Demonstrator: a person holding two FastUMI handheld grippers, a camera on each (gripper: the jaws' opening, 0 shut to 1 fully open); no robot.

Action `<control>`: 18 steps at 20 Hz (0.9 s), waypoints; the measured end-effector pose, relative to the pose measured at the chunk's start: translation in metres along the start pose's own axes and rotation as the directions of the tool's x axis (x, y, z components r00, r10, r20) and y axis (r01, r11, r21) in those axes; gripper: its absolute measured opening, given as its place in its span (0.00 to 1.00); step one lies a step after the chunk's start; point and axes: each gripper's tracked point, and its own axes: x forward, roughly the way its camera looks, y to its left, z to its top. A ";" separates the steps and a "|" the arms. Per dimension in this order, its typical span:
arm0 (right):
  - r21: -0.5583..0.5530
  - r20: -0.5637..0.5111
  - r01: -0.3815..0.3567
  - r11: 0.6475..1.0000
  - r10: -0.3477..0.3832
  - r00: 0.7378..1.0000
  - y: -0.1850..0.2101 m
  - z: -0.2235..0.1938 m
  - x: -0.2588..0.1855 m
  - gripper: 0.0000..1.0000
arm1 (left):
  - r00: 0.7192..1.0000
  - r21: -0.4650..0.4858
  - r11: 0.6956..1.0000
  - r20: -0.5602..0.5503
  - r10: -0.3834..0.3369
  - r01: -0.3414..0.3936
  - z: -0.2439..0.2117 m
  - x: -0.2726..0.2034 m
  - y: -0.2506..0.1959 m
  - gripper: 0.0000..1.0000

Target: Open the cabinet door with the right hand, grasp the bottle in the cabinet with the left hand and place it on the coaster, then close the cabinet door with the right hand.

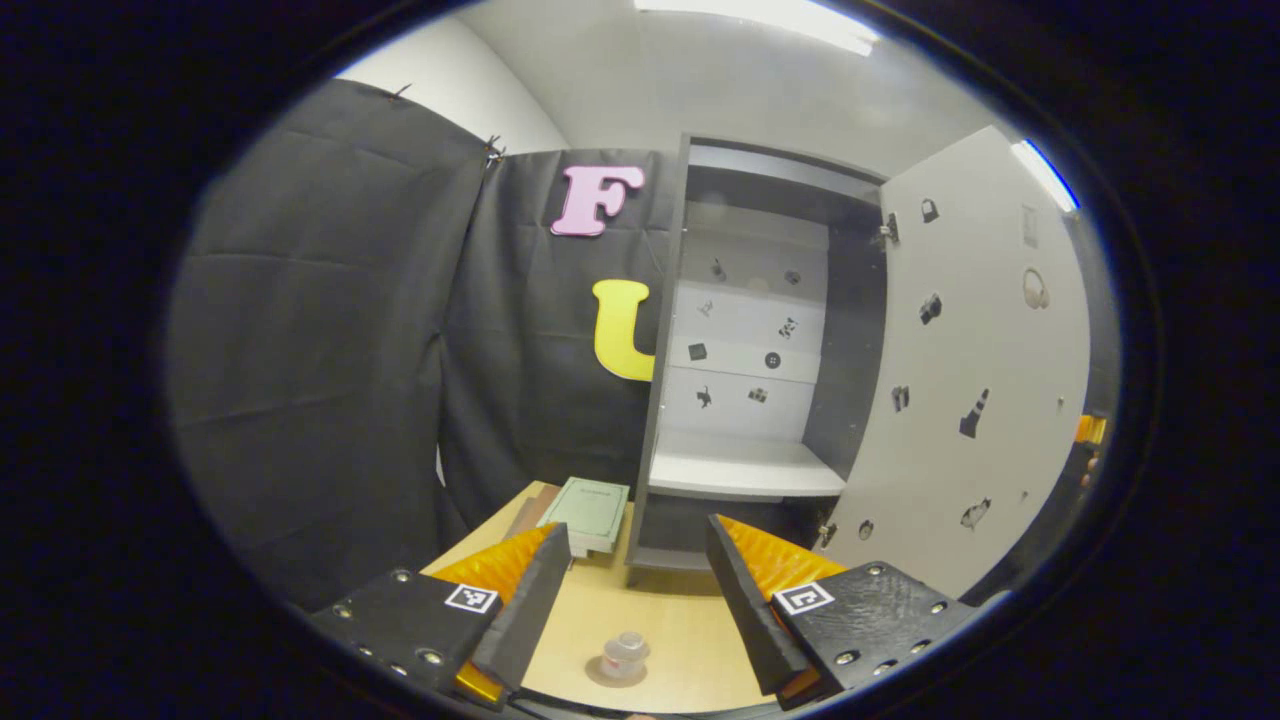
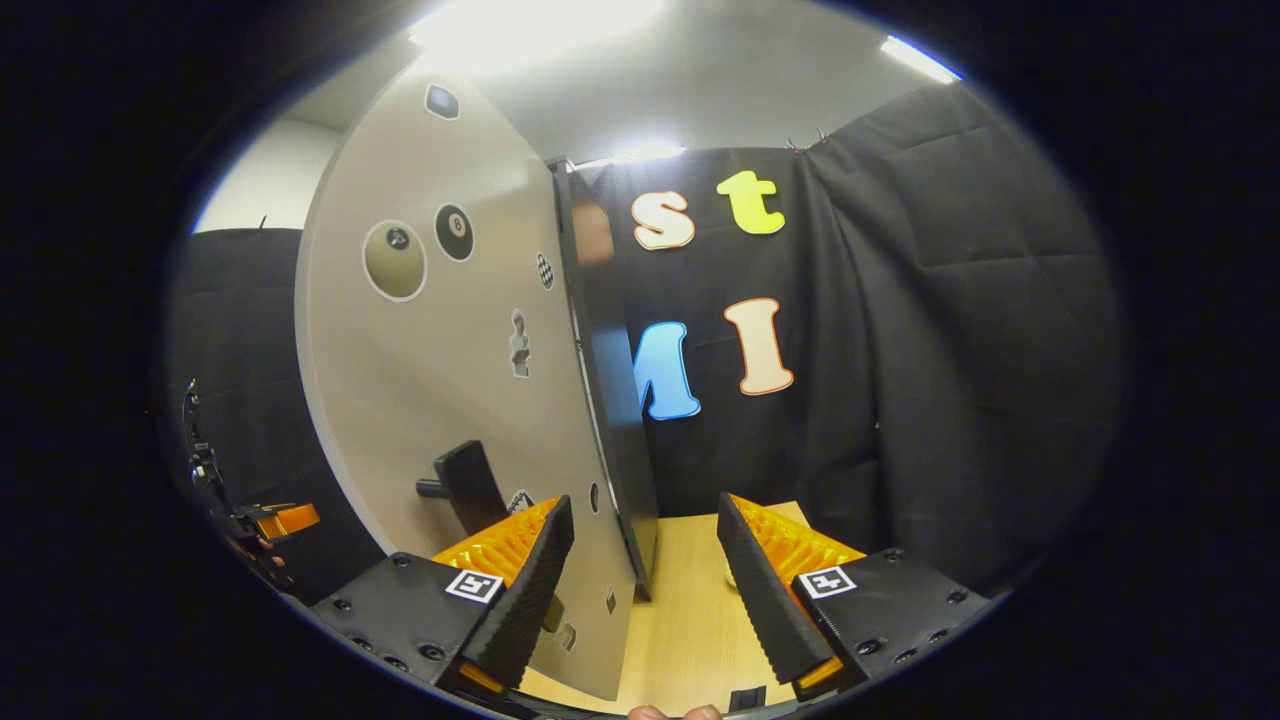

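Left gripper view: left gripper [image 1: 632, 590] jaws released, empty. Small clear plastic bottle [image 1: 625, 653] sits on round coaster [image 1: 612, 672] on light wooden table [image 1: 670, 620], below between the jaws. Grey cabinet [image 1: 745, 350] ahead, white door [image 1: 975, 370] swung open beyond the right jaw.

Right gripper view: right gripper [image 2: 645, 580] jaws released, straddling the door edge [image 2: 610, 400]; black handle [image 2: 468, 485] above the left jaw.

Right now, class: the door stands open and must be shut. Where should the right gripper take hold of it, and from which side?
Grip the handle: it juts from the door's outer face. Come from that face, one finger on each side of it.
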 end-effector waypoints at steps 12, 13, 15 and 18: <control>-0.003 -0.013 0.053 0.999 -0.053 0.999 0.079 -0.008 0.000 0.91 | 0.993 -0.013 0.993 -0.017 -0.120 0.120 0.003 0.051 0.045 0.87; -0.007 -0.015 0.041 0.999 -0.041 0.999 0.091 -0.010 0.001 0.91 | 0.992 -0.017 0.992 -0.013 -0.123 0.123 0.003 0.052 0.049 0.84; -0.018 -0.006 0.025 1.000 -0.025 1.000 0.112 -0.011 0.005 0.91 | 0.992 -0.021 0.992 -0.010 -0.128 0.128 0.003 0.055 0.060 0.82; 0.004 0.001 0.006 1.000 -0.006 1.000 0.131 -0.013 0.020 0.91 | 0.992 -0.012 0.992 -0.007 -0.123 0.123 0.000 0.060 0.082 0.82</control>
